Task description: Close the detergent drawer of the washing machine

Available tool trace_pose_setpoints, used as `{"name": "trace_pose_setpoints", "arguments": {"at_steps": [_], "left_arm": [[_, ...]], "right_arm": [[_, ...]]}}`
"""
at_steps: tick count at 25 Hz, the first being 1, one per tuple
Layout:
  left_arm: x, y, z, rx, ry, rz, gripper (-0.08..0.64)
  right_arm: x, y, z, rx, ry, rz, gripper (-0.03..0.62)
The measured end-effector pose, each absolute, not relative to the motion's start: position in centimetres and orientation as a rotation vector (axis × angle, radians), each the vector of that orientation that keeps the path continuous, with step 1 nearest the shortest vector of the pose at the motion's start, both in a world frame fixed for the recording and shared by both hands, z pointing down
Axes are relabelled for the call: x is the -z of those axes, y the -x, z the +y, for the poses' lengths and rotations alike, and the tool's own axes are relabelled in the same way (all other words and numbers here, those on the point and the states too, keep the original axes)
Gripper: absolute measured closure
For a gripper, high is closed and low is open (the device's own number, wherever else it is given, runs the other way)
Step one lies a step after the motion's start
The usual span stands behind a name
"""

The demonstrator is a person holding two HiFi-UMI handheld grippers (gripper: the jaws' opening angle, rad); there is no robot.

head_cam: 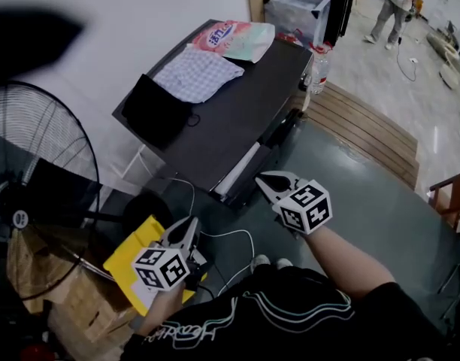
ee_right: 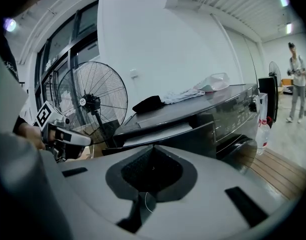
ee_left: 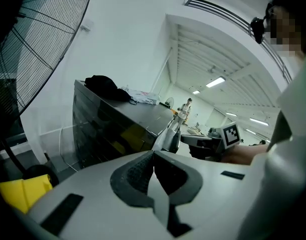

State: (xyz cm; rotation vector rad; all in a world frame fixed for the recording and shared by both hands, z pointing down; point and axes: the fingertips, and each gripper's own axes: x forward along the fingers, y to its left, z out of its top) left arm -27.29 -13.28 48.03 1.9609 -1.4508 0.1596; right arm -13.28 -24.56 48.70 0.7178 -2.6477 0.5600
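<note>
The dark washing machine (head_cam: 237,104) stands ahead of me. Its detergent drawer (head_cam: 239,170) is pulled out from the front, showing a pale tray (ee_right: 160,129). My right gripper (head_cam: 263,180) hovers just to the right of the drawer's front, jaws shut and empty; its tips (ee_right: 153,148) point toward the drawer, apart from it. My left gripper (head_cam: 192,222) is lower and to the left, away from the machine, jaws shut with nothing in them (ee_left: 154,155). The left gripper view also catches the right gripper (ee_left: 174,134) beside the machine's corner.
On the machine's top lie a detergent bag (head_cam: 234,37), a checked cloth (head_cam: 196,74) and a black cloth (head_cam: 155,111). A big standing fan (head_cam: 34,194) is at the left, a yellow object (head_cam: 128,258) by my left hand. A bottle (head_cam: 320,70), wooden decking (head_cam: 365,126) and a person (head_cam: 391,10) are farther back.
</note>
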Motion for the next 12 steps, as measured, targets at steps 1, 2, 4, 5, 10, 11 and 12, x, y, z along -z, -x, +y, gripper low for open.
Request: {"name": "trace_pose_setpoints", "arguments": {"at_steps": [1, 2, 4, 5, 10, 11, 12], "left_arm": [[-48.05, 27.42, -13.34, -0.16, -1.961, -1.452, 0.536], [-48.03, 27.51, -13.42, -0.158, -1.962, -1.454, 0.535], [-47.97, 27.54, -13.64, -0.15, -1.964, -1.456, 0.536], [-47.96, 27.53, -13.76, -0.146, -1.966, -1.455, 0.537], [-48.1, 27.17, -13.9, -0.15, -1.975, -1.445, 0.535], [-48.07, 27.08, -13.93, -0.148, -1.976, -1.444, 0.536], [-48.03, 27.01, -13.97, -0.146, -1.976, -1.442, 0.535]], "right_arm": [[-48.69, 13.31, -24.55, -0.561, -0.719, -2.647, 0.565], [-48.67, 13.34, -24.54, -0.561, -0.72, -2.644, 0.566], [-48.65, 13.31, -24.54, -0.556, -0.725, -2.64, 0.565], [-48.63, 13.29, -24.58, -0.555, -0.727, -2.64, 0.566], [-48.71, 13.43, -24.62, -0.554, -0.74, -2.641, 0.565], [-48.69, 13.4, -24.61, -0.553, -0.742, -2.642, 0.566], [-48.65, 13.38, -24.61, -0.553, -0.742, -2.643, 0.566]]}}
